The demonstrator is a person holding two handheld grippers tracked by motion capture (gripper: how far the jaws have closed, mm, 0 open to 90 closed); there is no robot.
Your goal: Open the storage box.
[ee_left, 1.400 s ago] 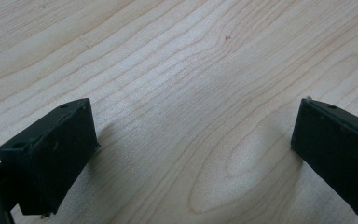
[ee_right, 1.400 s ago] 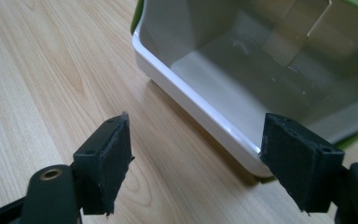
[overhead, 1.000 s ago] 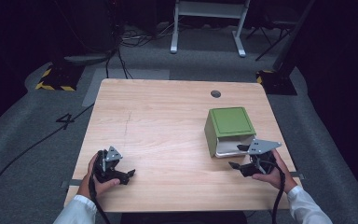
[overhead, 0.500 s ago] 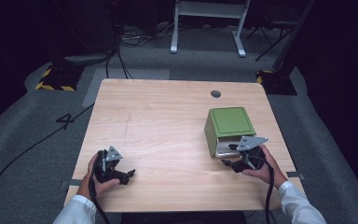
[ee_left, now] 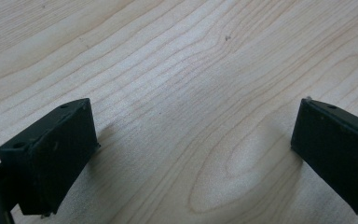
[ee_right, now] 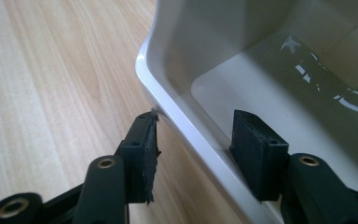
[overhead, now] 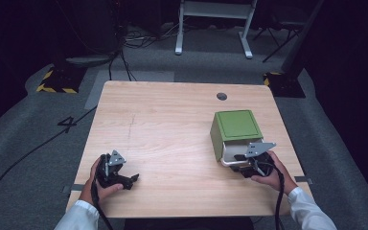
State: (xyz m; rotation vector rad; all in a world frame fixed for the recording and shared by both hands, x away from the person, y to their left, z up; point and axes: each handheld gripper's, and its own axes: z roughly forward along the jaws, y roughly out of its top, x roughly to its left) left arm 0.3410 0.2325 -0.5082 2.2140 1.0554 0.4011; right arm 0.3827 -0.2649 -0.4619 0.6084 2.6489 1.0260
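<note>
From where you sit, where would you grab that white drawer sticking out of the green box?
Grip the white drawer by its front wall, coming from the person's side: that thin upright lip fits between the right gripper fingers, one outside, one inside.

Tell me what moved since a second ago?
The right hand-held gripper slid left and forward to the white drawer of the green box. Its jaws now straddle the drawer's front wall, open, not yet clamped. The left hand-held gripper, the box and the table stayed put.
</note>
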